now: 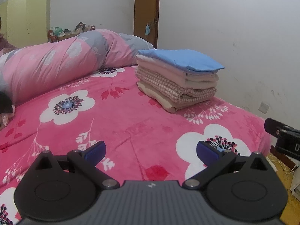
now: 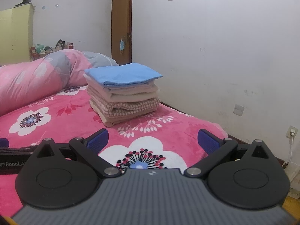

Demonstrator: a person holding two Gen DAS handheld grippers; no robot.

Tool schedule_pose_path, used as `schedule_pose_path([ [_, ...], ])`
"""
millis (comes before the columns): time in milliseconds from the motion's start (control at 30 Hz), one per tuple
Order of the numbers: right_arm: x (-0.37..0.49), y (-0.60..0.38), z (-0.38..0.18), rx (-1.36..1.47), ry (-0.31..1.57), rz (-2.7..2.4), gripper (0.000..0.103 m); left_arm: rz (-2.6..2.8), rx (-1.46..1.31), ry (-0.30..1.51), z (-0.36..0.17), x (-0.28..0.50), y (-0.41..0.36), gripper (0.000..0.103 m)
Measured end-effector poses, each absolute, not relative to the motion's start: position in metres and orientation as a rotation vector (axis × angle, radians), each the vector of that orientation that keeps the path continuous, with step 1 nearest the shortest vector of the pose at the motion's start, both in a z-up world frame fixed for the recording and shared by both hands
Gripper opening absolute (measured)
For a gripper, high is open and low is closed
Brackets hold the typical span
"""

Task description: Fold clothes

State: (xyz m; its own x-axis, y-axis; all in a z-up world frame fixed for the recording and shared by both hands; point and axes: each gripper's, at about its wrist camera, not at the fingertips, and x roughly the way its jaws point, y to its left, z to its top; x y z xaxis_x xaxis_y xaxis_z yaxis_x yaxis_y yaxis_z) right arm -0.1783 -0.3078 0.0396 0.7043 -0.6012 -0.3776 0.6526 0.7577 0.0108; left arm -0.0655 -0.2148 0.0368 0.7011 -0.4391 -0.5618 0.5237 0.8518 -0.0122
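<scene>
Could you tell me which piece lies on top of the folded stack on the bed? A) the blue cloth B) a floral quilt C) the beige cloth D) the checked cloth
A: the blue cloth caps the folded stack, with cream layers, then the checked cloth, then the beige cloth beneath it.

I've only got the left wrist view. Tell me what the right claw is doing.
Observer: The right claw is open over the floral bedspread, with nothing between its blue pads.
Operator: Report what's on the wall low on that side.
Observer: A wall socket with a white plug in it, its cord hanging down, past the bed's corner.
Operator: Describe the stack's far side.
Observer: The folded stack sits close to the wall-side edge of the bed; the dark bed frame shows just beyond it.
</scene>
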Motion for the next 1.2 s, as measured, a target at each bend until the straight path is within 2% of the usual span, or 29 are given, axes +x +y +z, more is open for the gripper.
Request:
schedule_pose_path([
  [433, -0.151, -0.344, 0.053, 0.09, 0.276, -0.606, 0.102, -0.5, 0.2, 0.514, 0.044, -0.018, -0.232, 0.103],
  [733, -0.079, -0.416, 0.064, 0.026, 0.185, -0.45, 0.101, -0.489, 0.209, 0.486, 0.033, 0.044, -0.265, 0.103],
  [800, -0.055, -0.428, 0.064, -0.003, 0.19, -0.408, 0.096, -0.487, 0.2, 0.497, 0.026, 0.057, -0.268, 0.103],
  [867, -0.028, -0.438, 0.068, -0.035, 0.204, -0.361, 0.076, -0.489, 0.196, 0.509, 0.018, 0.069, -0.27, 0.103],
  [967, 0.024, -0.45, 0.08, -0.071, 0.253, -0.281, 0.064, -0.488, 0.189, 0.526, 0.006, 0.087, -0.27, 0.103],
  [1200, 0.178, -0.447, 0.115, -0.176, 0.452, -0.096, 0.064, -0.46, 0.172, 0.56, -0.028, 0.129, -0.255, 0.103],
])
